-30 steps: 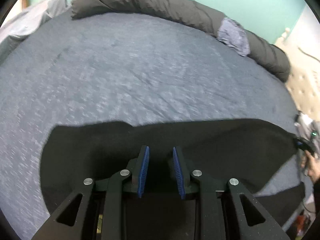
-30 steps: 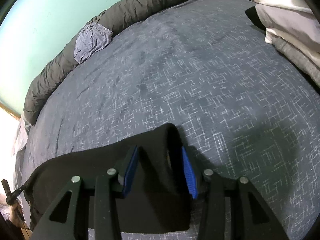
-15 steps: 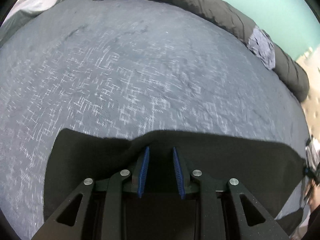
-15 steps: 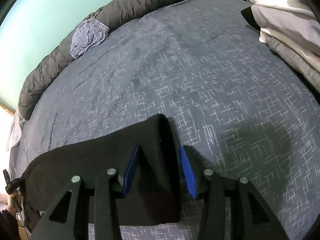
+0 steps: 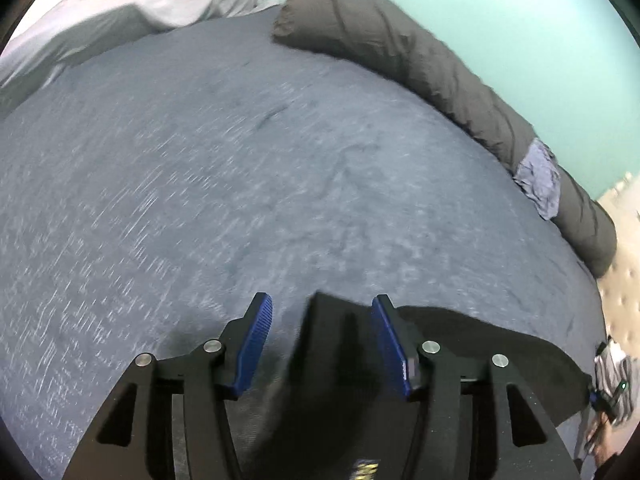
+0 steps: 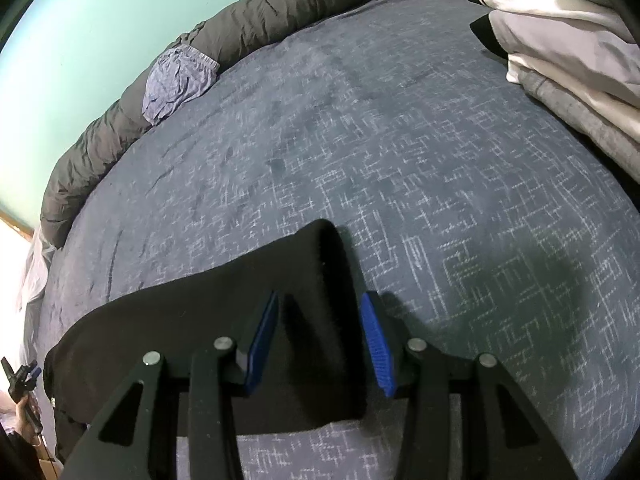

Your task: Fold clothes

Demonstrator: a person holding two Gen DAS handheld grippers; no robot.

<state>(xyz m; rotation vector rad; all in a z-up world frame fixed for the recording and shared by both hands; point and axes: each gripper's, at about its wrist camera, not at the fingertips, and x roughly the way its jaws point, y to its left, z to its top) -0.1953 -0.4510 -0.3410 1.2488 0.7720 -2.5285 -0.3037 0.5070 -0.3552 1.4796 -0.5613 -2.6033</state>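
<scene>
Both grippers, left [image 5: 322, 344] and right [image 6: 320, 344], have jaws spread, straddling opposite ends of the black fabric garment [image 6: 192, 320] lying flat on the blue-grey patterned bedspread [image 6: 400, 140], likely positioned for the next fold.

A bed [image 6: 400, 168] under a blue-grey patterned cover fills both views. A black garment [image 6: 224, 304] lies on it at lower centre. A dark grey rolled duvet [image 5: 420, 68] curves along its upper edge. What looks like folded laundry [image 6: 568, 64] sits at upper right.
</scene>
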